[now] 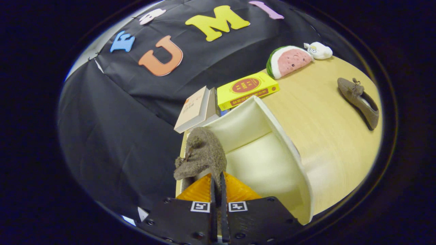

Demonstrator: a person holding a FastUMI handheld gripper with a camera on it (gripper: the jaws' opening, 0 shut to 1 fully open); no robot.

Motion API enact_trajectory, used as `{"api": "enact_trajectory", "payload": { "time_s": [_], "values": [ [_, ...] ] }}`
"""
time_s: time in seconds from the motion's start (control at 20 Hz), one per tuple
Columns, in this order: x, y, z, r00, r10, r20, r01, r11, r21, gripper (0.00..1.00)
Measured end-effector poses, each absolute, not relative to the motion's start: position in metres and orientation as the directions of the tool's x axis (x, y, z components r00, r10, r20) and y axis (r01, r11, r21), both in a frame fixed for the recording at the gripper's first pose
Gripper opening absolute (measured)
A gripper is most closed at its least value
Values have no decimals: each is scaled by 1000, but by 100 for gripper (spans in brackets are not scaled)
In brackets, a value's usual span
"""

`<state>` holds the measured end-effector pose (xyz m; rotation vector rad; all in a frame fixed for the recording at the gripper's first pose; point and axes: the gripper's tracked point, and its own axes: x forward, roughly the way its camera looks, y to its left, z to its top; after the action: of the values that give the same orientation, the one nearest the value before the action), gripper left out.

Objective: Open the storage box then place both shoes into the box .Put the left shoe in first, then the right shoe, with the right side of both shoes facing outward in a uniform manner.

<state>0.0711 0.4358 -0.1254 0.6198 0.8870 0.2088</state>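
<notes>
We take the box (269,153) as our landmark: it stands on the desk (333,136) with its mouth open toward us, so the opening step looks done and the pale inside is free to receive a shoe.

Our jaws (218,183) are drawn almost together, both fingers pinching the edge of the brown shoe (204,154), which hangs just ahead of them at the near left corner of the box, over its left wall. We judge that this is the left shoe, since the task sends that one in first, though the shape alone does not let us confirm it. We hold it by a thin edge so that the body of the shoe stays free to be turned and lowered with the right side facing outward; whether it sits that way now we cannot tell.

The other shoe (359,100) lies on its side on the desk well to the right of the box, apart from everything, waiting its turn.

Behind the box, two books (196,109) lean touching its far corner, with a yellow book (247,89) flat just beyond. Farther right behind the box rest a watermelon cushion (289,61) and a small white toy (319,50), clear of our path.
</notes>
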Motion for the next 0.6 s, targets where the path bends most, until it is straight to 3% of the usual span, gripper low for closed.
{"api": "enact_trajectory", "payload": {
  "time_s": [0.4,0.45,0.6],
  "values": [
    [67,432,-93,645,485,-590,-110,824,557,91],
    [65,424,-86,660,481,-577,-146,835,530,95],
    [64,388,-57,738,439,-513,-249,883,399,95]
  ]
}}
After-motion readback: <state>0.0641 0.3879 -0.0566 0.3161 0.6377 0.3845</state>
